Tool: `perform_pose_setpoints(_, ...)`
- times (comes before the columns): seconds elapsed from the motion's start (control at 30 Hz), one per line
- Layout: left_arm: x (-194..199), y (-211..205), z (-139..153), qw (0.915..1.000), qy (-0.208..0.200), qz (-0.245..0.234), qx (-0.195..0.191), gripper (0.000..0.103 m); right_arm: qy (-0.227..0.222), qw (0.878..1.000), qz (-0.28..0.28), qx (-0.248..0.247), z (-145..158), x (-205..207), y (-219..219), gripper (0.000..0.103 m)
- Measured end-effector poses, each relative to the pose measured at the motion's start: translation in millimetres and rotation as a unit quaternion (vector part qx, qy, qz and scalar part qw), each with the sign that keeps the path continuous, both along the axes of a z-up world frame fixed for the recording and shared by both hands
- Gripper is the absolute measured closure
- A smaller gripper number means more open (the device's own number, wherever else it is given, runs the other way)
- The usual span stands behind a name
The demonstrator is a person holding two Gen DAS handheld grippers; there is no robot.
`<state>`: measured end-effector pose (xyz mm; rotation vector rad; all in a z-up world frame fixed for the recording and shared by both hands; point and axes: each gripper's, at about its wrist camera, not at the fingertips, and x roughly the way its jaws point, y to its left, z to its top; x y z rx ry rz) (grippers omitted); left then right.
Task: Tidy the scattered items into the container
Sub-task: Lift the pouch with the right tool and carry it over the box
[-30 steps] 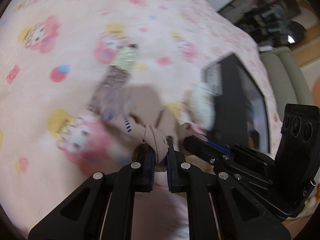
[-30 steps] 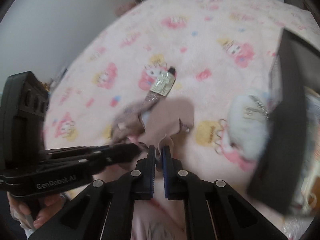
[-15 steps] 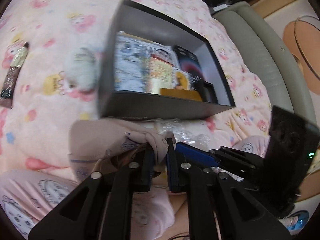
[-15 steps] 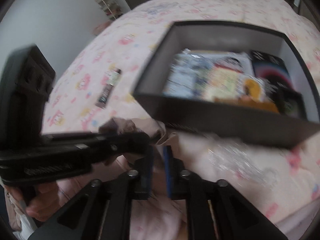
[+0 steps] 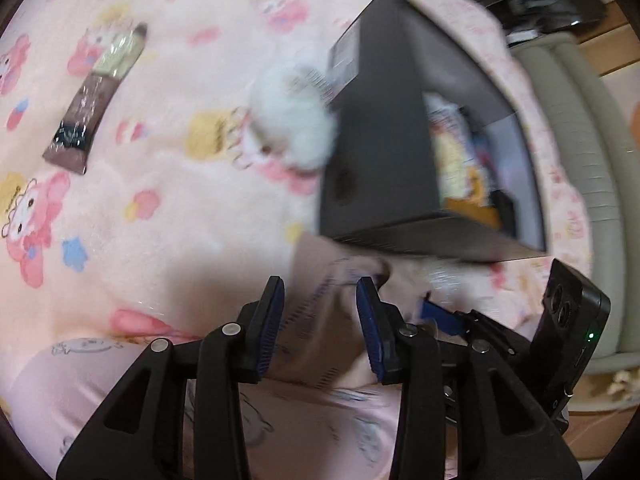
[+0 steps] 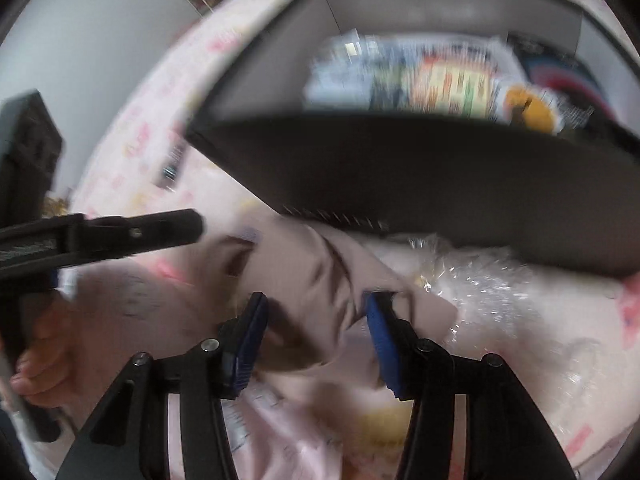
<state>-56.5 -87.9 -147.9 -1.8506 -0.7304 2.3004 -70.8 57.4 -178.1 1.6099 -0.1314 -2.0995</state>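
Cloth (image 5: pixel 320 320), beige, soft and limp, lies crumpled on the bed (image 5: pixel 168 216) just before the black box (image 5: pixel 384 168), between both grippers' wide-spread fingers (image 6: pixel 244 344); pinching a bunched fold should serve.

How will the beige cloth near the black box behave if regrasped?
The beige printed cloth looks creased and draped, so it is probably floppy and will sag from one pinch. It seems thin, likely light. It lies against the black box, so its edge may snag there.

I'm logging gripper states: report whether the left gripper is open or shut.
Open. The left gripper has its blue pads apart, the beige cloth loose between them.
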Motion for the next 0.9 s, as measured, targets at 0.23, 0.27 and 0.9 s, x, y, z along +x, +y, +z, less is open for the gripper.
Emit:
perform_pose_setpoints(0.23, -5, 26, -15, 0.9983, -0.017, -0.055, -0.007, 0.061, 0.014, 0.999, -0.026, -0.011, -1, 3, 17, 0.097)
perform_pose_setpoints(0.27, -4, 29, -17, 0.998, -0.021, -0.06, 0.0, 0.061, 0.024, 0.999, -0.035, -0.007, 3, 4, 21, 0.098)
perform_pose_setpoints(0.9, 12, 86, -29, 0.9924, 0.008, -0.115, -0.043, 0.077, 0.0, 0.998, -0.065, 0.018, -8, 6, 57, 0.092)
